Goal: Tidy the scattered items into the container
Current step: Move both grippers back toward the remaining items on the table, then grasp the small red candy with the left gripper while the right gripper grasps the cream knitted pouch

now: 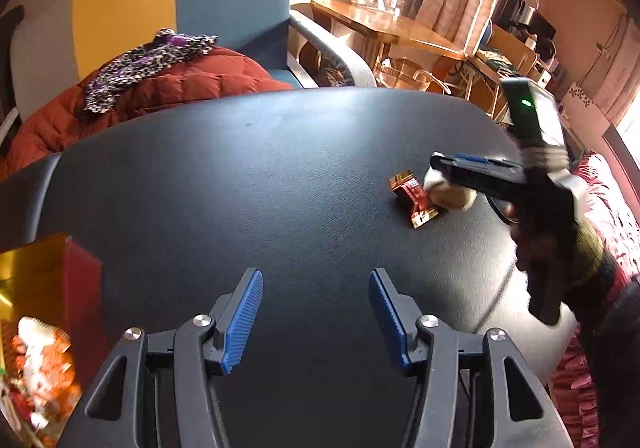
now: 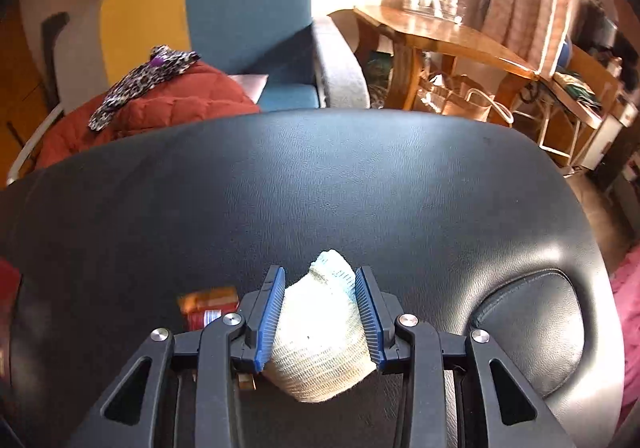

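A cream bandage roll (image 2: 320, 332) sits between the blue pads of my right gripper (image 2: 320, 314), which is shut on it just above the black table (image 2: 360, 184). In the left wrist view the same roll (image 1: 450, 193) shows under the right gripper (image 1: 436, 172), touching a red and gold snack packet (image 1: 414, 197). That packet (image 2: 208, 308) lies blurred to the left of the right fingers. My left gripper (image 1: 316, 318) is open over bare tabletop (image 1: 280, 176), holding nothing. A gold and red box (image 1: 44, 300) with wrapped snacks inside stands at the far left.
A blue and yellow armchair (image 1: 224, 0) with a rust-red quilted jacket (image 1: 160, 88) and a leopard-print cloth stands behind the table. A wooden table (image 2: 444, 32) and clutter lie at the back right. A person's hand and sleeve (image 1: 576, 248) hold the right gripper.
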